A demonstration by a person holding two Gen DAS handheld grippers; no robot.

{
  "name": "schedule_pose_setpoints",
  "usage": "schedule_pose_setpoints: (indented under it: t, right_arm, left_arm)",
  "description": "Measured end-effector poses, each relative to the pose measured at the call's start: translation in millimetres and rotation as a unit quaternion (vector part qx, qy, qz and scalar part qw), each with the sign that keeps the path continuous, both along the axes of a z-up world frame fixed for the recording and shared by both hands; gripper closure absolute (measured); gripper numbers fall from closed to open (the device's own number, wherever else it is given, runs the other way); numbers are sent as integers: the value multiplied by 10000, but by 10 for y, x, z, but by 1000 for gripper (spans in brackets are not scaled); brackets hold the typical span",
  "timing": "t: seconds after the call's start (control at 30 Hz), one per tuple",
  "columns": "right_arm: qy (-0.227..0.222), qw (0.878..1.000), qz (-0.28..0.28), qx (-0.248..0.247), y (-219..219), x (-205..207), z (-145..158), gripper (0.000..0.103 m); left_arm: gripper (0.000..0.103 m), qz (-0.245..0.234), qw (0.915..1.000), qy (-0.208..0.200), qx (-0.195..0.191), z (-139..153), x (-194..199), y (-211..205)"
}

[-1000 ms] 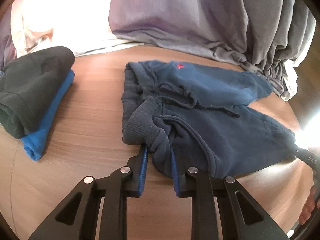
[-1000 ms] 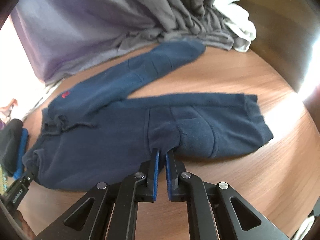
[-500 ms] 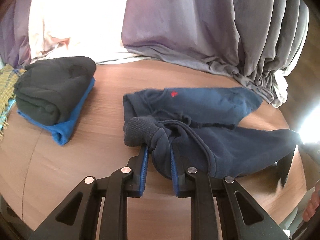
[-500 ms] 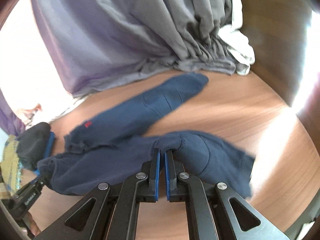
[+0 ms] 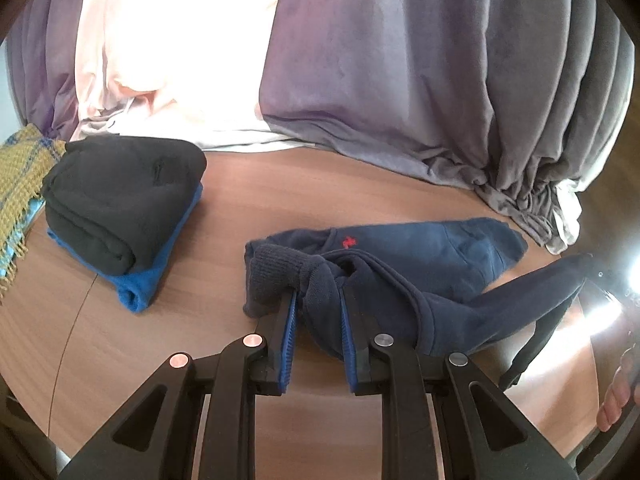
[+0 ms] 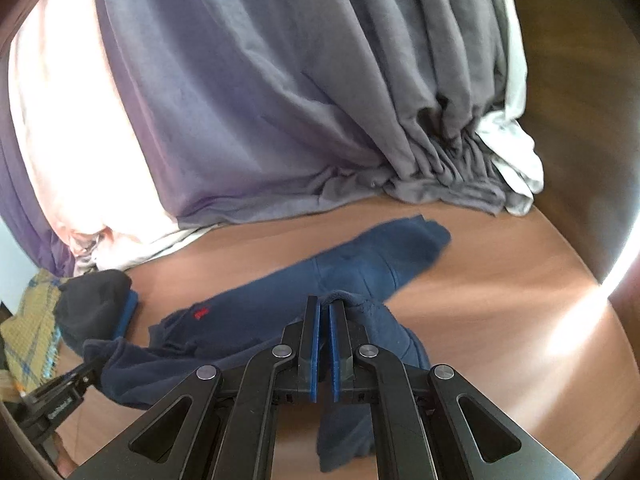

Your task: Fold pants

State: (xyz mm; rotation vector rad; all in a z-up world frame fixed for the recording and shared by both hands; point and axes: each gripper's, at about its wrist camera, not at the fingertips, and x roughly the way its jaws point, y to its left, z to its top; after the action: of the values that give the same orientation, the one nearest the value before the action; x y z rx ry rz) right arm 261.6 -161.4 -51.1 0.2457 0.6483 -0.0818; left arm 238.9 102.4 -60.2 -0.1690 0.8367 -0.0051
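Note:
Navy sweatpants (image 5: 420, 256) with a small red logo are partly lifted off the round wooden table (image 5: 260, 192). My left gripper (image 5: 318, 300) is shut on the ribbed waistband, bunched between the blue pads. My right gripper (image 6: 324, 312) is shut on the near leg of the pants (image 6: 360, 276), which hangs over and below the fingers. The far leg still lies on the table, stretched toward the curtain. The right gripper also shows at the right edge of the left wrist view (image 5: 588, 276), with the leg stretched taut to it.
A folded pile of a black garment (image 5: 120, 196) on a blue one (image 5: 160, 272) sits at the table's left. A yellow plaid cloth (image 5: 20, 184) lies beyond it. Grey-purple curtains (image 5: 400, 80) drape onto the table's back edge.
Both grippers have risen and lifted the waistband and near leg off the table. The near leg, flat before, now hangs between them. The far leg stays on the table.

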Motion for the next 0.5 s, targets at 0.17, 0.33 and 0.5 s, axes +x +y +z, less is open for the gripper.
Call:
schedule_pose_setpoints:
  t: [0.17,0.33,0.5]
  right_arm:
    - [64,9999,126,-73,-24,324,-35,98]
    - [170,9993,286,-149,-33,674,-114,98]
    - [367,9988,312,-38,-69,1048,-257,98]
  left_arm:
    - [82,118,9999,30,38,-32,249,-13]
    - [82,278,9995,119,53,-106,533,0]
    - [82,392,9987,319,87,-220,794,11]
